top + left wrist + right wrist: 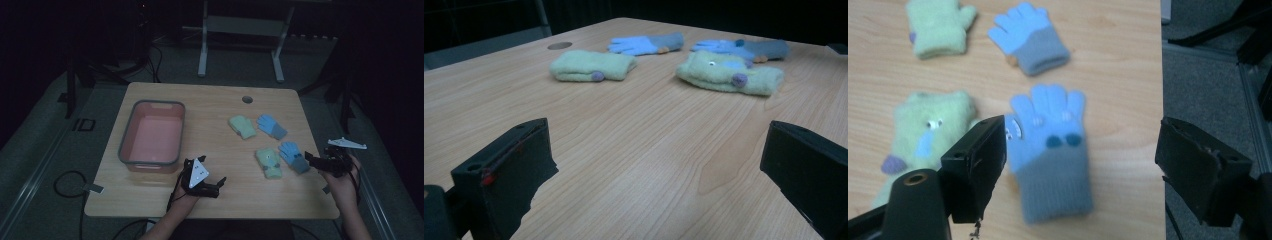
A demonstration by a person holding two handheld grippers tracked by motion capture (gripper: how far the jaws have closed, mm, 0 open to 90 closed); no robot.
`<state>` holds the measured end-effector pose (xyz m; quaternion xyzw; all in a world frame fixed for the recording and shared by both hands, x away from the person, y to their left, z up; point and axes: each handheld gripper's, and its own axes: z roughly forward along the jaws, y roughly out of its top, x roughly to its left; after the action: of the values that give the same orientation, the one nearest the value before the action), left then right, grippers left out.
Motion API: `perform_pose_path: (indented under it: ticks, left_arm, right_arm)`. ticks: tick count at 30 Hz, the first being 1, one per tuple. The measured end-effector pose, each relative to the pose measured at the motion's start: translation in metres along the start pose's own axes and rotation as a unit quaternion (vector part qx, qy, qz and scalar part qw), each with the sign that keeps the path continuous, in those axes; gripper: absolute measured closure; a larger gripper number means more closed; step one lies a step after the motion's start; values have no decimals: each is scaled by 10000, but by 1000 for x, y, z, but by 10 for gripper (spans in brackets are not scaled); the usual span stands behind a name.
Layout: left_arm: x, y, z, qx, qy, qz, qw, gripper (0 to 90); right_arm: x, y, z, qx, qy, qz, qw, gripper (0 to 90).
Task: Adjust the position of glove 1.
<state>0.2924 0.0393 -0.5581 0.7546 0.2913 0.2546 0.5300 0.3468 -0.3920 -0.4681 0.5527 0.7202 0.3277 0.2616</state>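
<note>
Four small gloves lie on the right half of the wooden table [210,107]. At the back are a green mitten [242,126] [591,66] [938,27] and a blue glove [271,126] [644,44] [1028,37]. Nearer lie a green mitten with a face [268,162] [729,75] [930,130] and a blue glove with a grey cuff [294,156] [744,48] [1050,150]. My right gripper [310,159] [1083,145] hovers open above the near blue glove, holding nothing. My left gripper [219,187] [659,165] rests open near the front edge and points at the gloves.
A pink basin with a grey rim [158,103] stands on the table's left half. A round cable hole [247,99] sits near the far edge. The table's right edge runs just under my right hand. Cables lie on the floor at the left.
</note>
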Motion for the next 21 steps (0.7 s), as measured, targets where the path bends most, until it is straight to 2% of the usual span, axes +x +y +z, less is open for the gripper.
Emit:
perform_pose_path:
  ticks: [7,10,17,21]
  left_arm:
    - [0,0,0,0,-3,8,10000,5]
    - [0,0,0,-2,-4,0,10000,5]
    - [0,0,0,1,-2,-3,10000,5]
    - [0,0,0,-1,-13,-5,10000,5]
  right_arm:
    - [12,19,4,-69,132,-253,9996,216]
    - [19,25,7,-60,327,-325,9989,230]
    - [36,40,18,-38,583,-588,9966,244]
    - [44,48,27,37,578,-777,9953,274]
